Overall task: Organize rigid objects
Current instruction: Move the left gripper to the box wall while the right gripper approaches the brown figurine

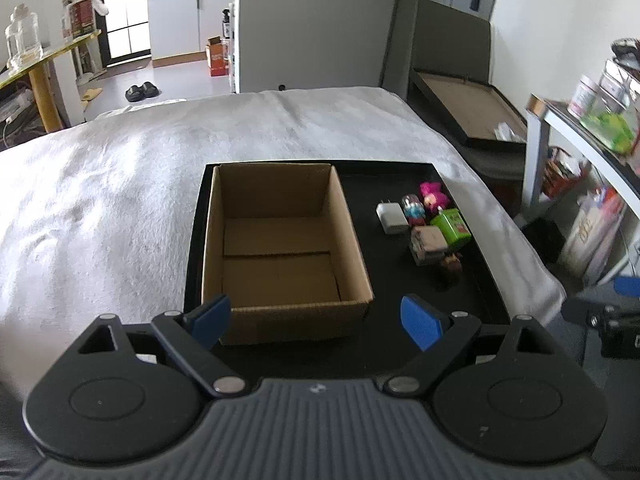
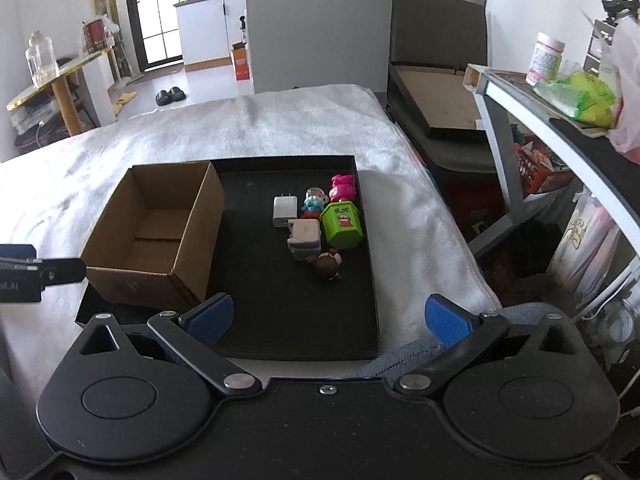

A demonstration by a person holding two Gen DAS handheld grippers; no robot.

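Observation:
An empty open cardboard box (image 1: 280, 248) (image 2: 156, 232) stands on the left part of a black tray (image 1: 480, 280) (image 2: 280, 300). On the tray's right lie a white charger (image 1: 391, 218) (image 2: 285, 211), a pink toy (image 1: 434, 196) (image 2: 343, 187), a small blue figure (image 1: 414, 210) (image 2: 314, 202), a green cube (image 1: 452, 226) (image 2: 343, 224), a grey block (image 1: 427, 244) (image 2: 305, 238) and a brown figure (image 1: 450, 266) (image 2: 328, 266). My left gripper (image 1: 316, 320) is open and empty before the box's near wall. My right gripper (image 2: 330, 318) is open and empty over the tray's near edge.
The tray rests on a white blanket (image 1: 120, 184) (image 2: 260, 124) covering a bed. A shelf unit with bags and jars (image 2: 560, 120) (image 1: 592, 128) stands to the right. A dark chair (image 2: 436, 72) is beyond the bed's right corner.

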